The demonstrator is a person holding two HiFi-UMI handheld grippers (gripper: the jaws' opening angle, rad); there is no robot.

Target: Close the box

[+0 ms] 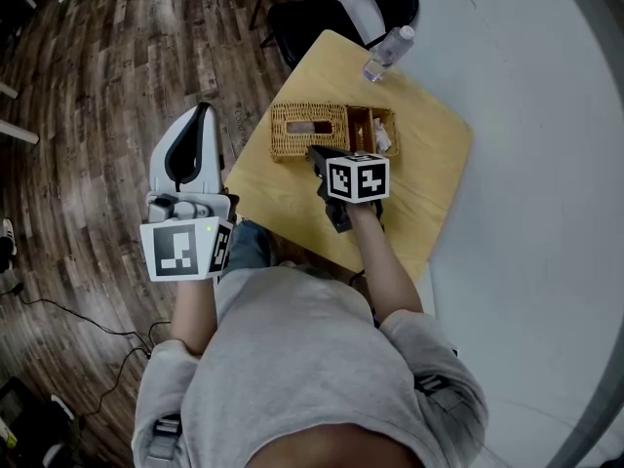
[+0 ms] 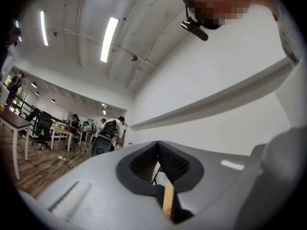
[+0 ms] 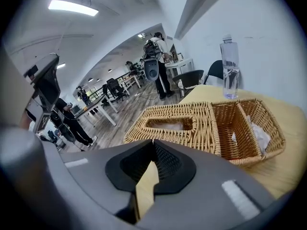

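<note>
My right tool (image 1: 315, 154) (image 3: 153, 145) — jaws together, empty, over the counter's (image 1: 429, 169) near edge, just short of the wicker box (image 1: 285, 131) (image 3: 204, 128) | wicker box sits toward the counter's left edge | my left tool (image 1: 203, 111) (image 2: 158, 145) — together, empty, off the near-left corner

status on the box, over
Left gripper shut, empty, off the table. Right gripper shut, empty, beside wicker box, its end compartments uncovered. Bottle stands clear.
</note>
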